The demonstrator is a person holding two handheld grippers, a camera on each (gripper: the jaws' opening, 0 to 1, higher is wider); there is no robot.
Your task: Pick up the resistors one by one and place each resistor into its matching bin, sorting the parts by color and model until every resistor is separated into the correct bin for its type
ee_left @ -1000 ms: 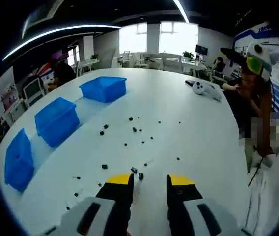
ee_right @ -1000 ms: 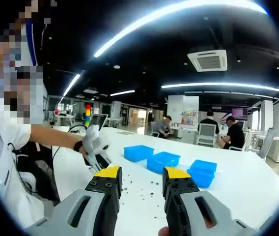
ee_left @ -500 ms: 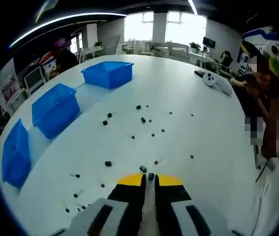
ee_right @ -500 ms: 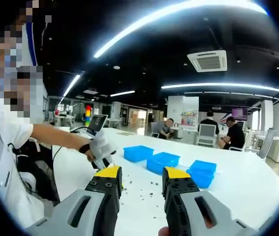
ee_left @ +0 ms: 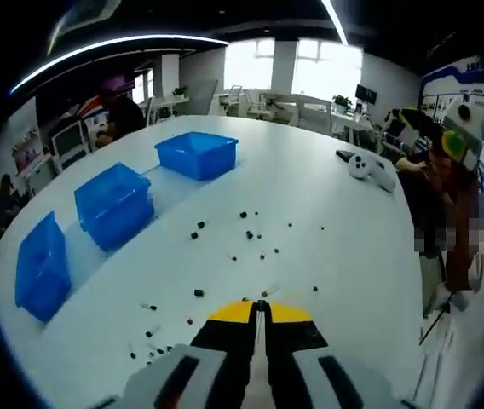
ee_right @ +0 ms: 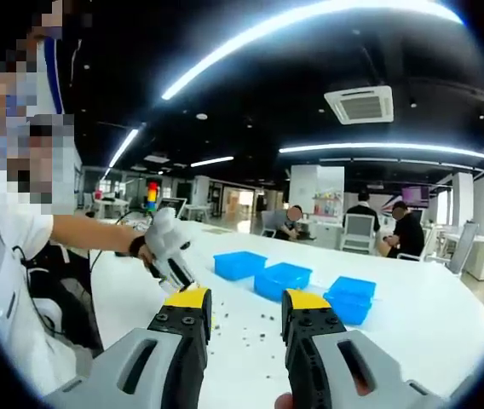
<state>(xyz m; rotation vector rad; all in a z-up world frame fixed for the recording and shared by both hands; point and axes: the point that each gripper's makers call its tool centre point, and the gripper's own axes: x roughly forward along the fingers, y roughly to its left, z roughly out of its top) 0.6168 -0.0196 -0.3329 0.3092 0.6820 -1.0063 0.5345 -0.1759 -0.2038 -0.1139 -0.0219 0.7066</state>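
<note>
Small dark resistors [ee_left: 247, 234] lie scattered over the middle of a white table [ee_left: 327, 204]. Along its left side stand three blue bins, far [ee_left: 198, 154], middle [ee_left: 116, 203] and near [ee_left: 42, 266]. My left gripper [ee_left: 260, 308] hangs above the table, jaws pressed together on a tiny dark resistor [ee_left: 262, 303] at the tips. My right gripper [ee_right: 246, 302] is held in the air, open, with nothing between its jaws. In the right gripper view the left gripper [ee_right: 176, 271] points down at the table, with the bins [ee_right: 283, 279] beyond it.
A white controller [ee_left: 368, 166] and a small black object [ee_left: 344, 155] lie at the table's far right. The person holding the grippers stands at the right edge [ee_left: 459, 221]. Seated people [ee_right: 408, 232] and desks fill the room behind the table.
The left gripper's jaws closed over resistors on the table, then rose with one pinched at the tips. The right gripper has stayed in place, open.
</note>
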